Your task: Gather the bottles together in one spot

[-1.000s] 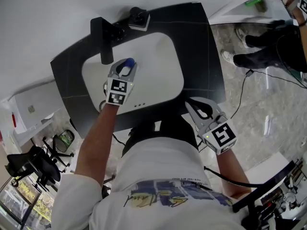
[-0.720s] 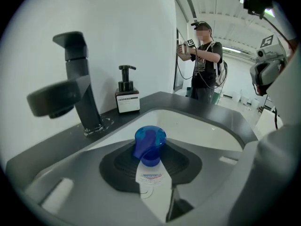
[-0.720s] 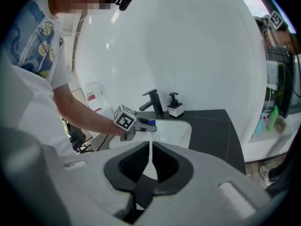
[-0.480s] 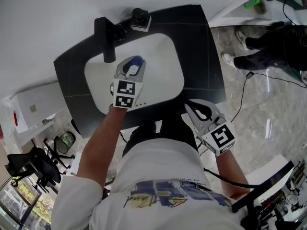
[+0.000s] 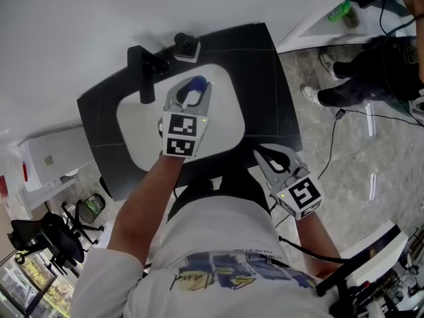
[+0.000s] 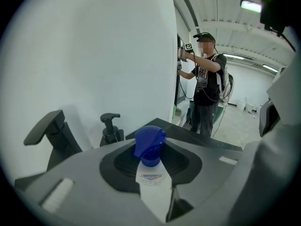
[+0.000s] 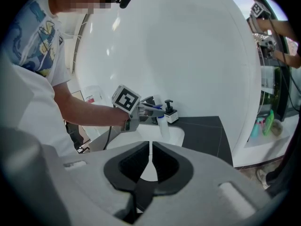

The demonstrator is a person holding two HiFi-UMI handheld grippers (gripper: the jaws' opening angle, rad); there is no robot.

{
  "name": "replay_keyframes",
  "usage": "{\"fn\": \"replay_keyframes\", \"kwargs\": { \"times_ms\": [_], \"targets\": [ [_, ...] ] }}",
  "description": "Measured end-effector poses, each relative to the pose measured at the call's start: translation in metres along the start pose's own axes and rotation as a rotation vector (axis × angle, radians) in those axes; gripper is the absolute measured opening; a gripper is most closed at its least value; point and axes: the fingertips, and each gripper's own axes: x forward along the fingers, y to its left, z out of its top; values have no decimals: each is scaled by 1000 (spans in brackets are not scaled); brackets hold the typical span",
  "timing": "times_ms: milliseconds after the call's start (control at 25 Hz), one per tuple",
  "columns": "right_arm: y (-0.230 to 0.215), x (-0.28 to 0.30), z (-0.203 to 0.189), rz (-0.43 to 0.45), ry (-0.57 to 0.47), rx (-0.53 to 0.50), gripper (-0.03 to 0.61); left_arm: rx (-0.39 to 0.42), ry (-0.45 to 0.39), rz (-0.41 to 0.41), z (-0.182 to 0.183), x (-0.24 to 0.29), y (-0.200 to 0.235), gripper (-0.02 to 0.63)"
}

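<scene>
Carried rightward over the sink (image 5: 142, 121), the bottle (image 6: 149, 142) sits clamped between left gripper (image 5: 188, 101) fingers; right gripper (image 7: 150, 149) fingers together.

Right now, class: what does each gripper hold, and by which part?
The left gripper grips the spray bottle just below its blue head; the right gripper holds nothing, jaws together.

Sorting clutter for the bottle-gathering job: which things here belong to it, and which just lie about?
Job: white plastic bottle with blue cap, held in left hand-held gripper.
Lying about: black faucet, black pump dispenser, white sink basin, black countertop.
</scene>
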Motion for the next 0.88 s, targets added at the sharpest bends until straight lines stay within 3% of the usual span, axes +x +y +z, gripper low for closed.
{"fn": "replay_keyframes", "kwargs": {
  "times_ms": [440, 880],
  "targets": [
    [-31, -9, 0, 16, -8, 5, 20, -59, -75, 120, 69, 45, 9, 123],
    [-62, -10, -21, 23, 19, 48, 20, -92, -79, 219, 85, 96, 33, 123]
  ]
}}
